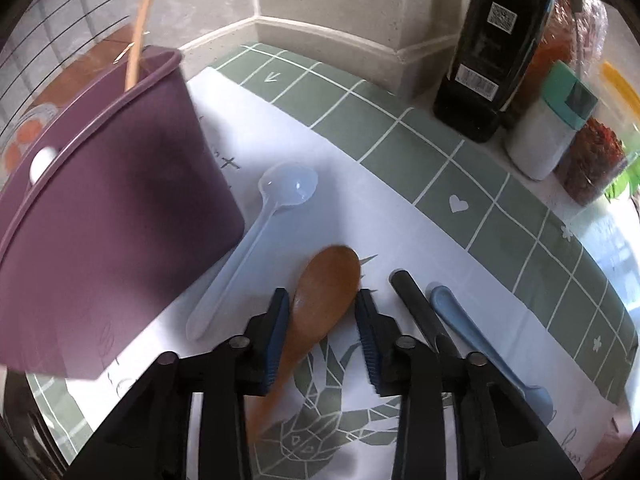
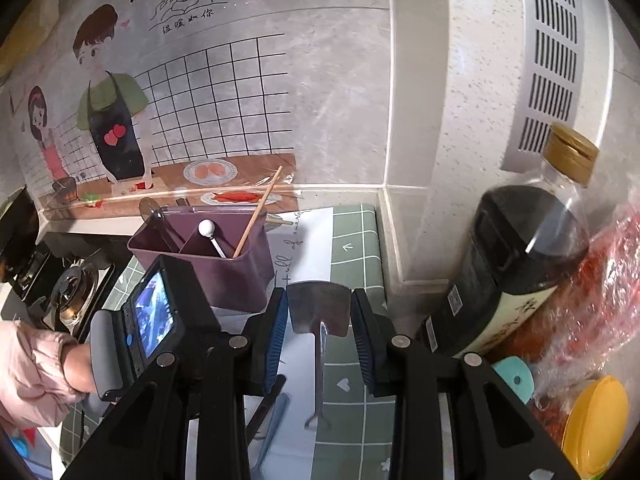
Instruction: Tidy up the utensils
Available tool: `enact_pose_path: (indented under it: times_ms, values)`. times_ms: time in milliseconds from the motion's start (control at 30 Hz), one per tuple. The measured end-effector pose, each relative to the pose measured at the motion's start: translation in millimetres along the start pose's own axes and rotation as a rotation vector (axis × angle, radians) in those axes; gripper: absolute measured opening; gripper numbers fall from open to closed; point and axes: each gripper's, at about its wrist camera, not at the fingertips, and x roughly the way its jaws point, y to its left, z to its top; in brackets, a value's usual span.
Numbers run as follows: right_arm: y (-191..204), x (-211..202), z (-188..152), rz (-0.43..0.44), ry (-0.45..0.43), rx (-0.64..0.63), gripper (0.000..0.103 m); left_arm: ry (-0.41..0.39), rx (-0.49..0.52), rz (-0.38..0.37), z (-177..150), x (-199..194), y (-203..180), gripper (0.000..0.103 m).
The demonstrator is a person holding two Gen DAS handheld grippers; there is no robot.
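1. A kitchen counter under a green grid-patterned mat (image 1: 400, 136) with a white printed sheet, against a tiled corner wall.
2. The left gripper (image 1: 322, 320) brackets the brown wooden spoon (image 1: 320, 296) at its bowl; whether the pads already press is hard to tell.
3. The spoon is light, stiff and smooth; the neck offers a surer hold.
4. The right gripper (image 2: 320, 332) brackets a flat steel spatula (image 2: 318, 312), its jaws apparently closed on the blade.
5. Beside lie a translucent plastic spoon (image 1: 256, 236), a pale blue spoon (image 1: 472, 328), and the purple plastic utensil caddy (image 1: 108, 216).
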Motion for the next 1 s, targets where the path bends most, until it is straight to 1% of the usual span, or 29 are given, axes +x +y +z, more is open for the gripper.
enact_pose_path:
  times_ms: [100,200,433,567,600,633,667,833,900,1000]
  values:
    - [0,0,-1,0.008,0.002,-0.003,0.03,-0.03,-0.068,0.016,-9,-8,1,0.029]
    - [2,-3,-3,0.025,0.002,-0.009,0.029,-0.071,-0.111,0.034,-21,-20,4,0.029]
    - [19,-11,-5,0.075,-0.015,-0.045,0.028,-0.184,-0.238,0.058,-49,-65,20,0.029]
    - [30,-18,-4,0.094,-0.022,-0.076,0.027,-0.256,-0.323,0.051,-59,-96,25,0.029]
    - [32,-19,-4,0.099,-0.024,-0.082,0.024,-0.276,-0.341,0.053,-61,-105,27,0.029]
    - [34,-21,-4,0.103,-0.027,-0.089,0.009,-0.299,-0.361,0.054,-65,-115,28,0.029]
    - [36,-22,-3,0.107,-0.021,-0.098,0.007,-0.328,-0.383,0.05,-69,-127,30,0.029]
    - [46,-31,3,0.133,-0.047,-0.124,0.006,-0.449,-0.434,0.077,-75,-177,35,0.029]
    - [49,-31,6,0.16,-0.044,-0.122,0.005,-0.508,-0.436,0.096,-76,-202,37,0.029]
    - [52,-28,8,0.177,-0.035,-0.134,0.005,-0.568,-0.432,0.113,-75,-230,39,0.029]
